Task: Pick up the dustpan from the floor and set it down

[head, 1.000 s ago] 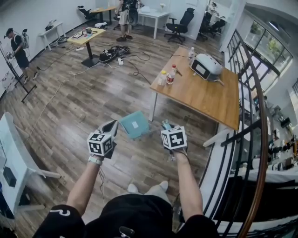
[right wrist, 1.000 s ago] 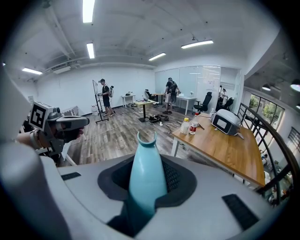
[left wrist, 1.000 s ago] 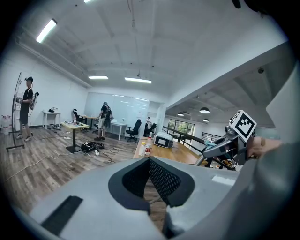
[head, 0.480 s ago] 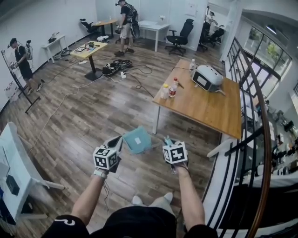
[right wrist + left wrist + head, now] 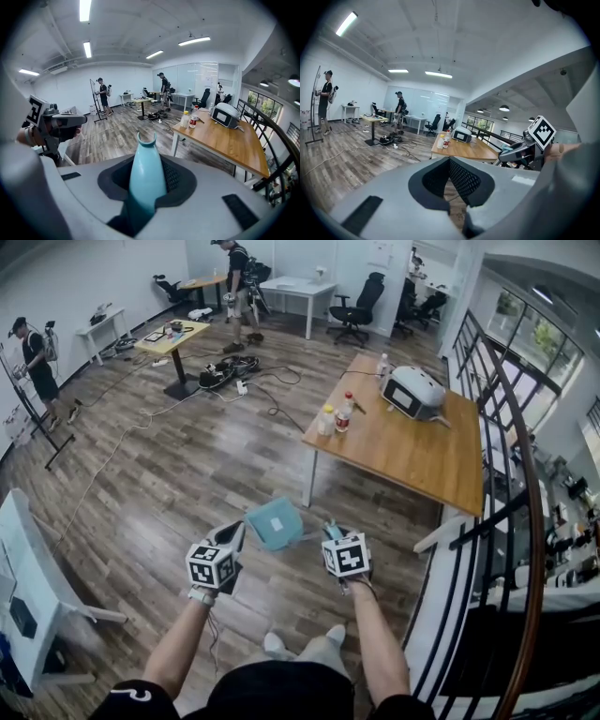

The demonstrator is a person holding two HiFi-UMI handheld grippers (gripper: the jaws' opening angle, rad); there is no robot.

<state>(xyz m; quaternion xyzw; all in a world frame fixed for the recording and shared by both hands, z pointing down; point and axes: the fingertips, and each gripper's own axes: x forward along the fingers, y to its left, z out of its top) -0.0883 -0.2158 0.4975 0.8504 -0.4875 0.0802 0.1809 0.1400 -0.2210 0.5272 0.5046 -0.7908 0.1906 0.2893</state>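
A teal dustpan (image 5: 275,521) hangs just above the wooden floor in front of my feet, its pan tilted toward the left. Its teal handle (image 5: 146,178) runs up between the jaws of my right gripper (image 5: 330,529), which is shut on it. My left gripper (image 5: 234,532) hovers just left of the pan, apart from it, jaws together with nothing held. In the left gripper view the pads meet with only floor showing beyond them (image 5: 451,185); the right gripper (image 5: 513,151) shows at the right.
A wooden table (image 5: 403,442) with bottles (image 5: 343,414) and a white device (image 5: 412,392) stands ahead right. A dark railing (image 5: 511,484) runs along the right. A white stand (image 5: 33,559) is at left. Cables (image 5: 230,367) lie on the floor; people stand at the back.
Both grippers and the held dustpan have sunk a little toward the floor. The right gripper's hold on the handle is unchanged.
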